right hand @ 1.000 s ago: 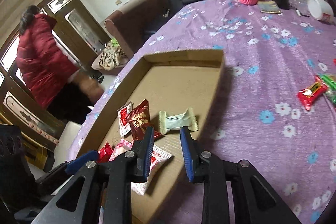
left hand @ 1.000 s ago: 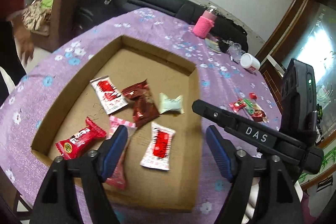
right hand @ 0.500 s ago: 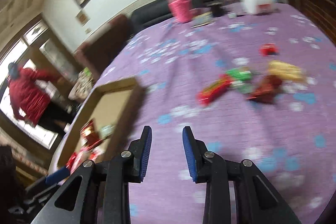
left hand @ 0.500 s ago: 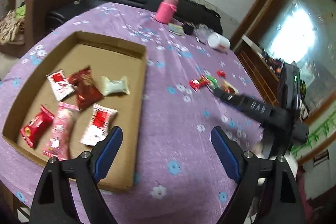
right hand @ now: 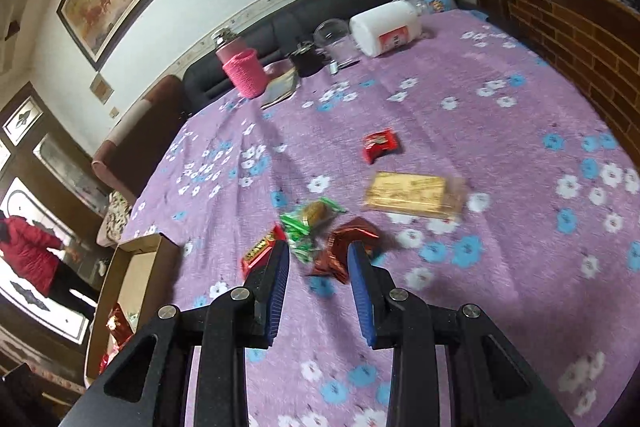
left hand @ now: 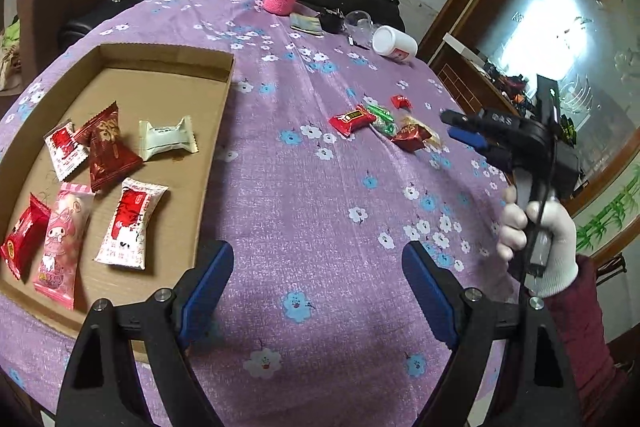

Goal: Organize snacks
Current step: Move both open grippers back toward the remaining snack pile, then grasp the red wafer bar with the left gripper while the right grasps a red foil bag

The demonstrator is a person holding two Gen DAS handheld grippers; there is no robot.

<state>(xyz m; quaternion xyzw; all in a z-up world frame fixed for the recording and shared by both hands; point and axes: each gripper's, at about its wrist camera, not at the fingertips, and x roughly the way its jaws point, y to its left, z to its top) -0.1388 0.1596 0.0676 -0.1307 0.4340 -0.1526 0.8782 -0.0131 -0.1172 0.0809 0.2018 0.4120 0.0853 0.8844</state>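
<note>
Left wrist view: the left gripper hangs over bare purple tablecloth, jaws spread wide with nothing between them. To its left the cardboard tray already holds several wrapped snacks, while a loose cluster of snacks lies far right on the cloth, just beside the right gripper, held in a white-gloved hand. Right wrist view: the right gripper has its jaws released with a narrow gap, empty, hovering near a dark red packet, green candy and a red bar. The packets touch one another, so a closing pinch could likely catch two wrappers or nudge the pile apart; that narrow gap may also straddle poorly.
</note>
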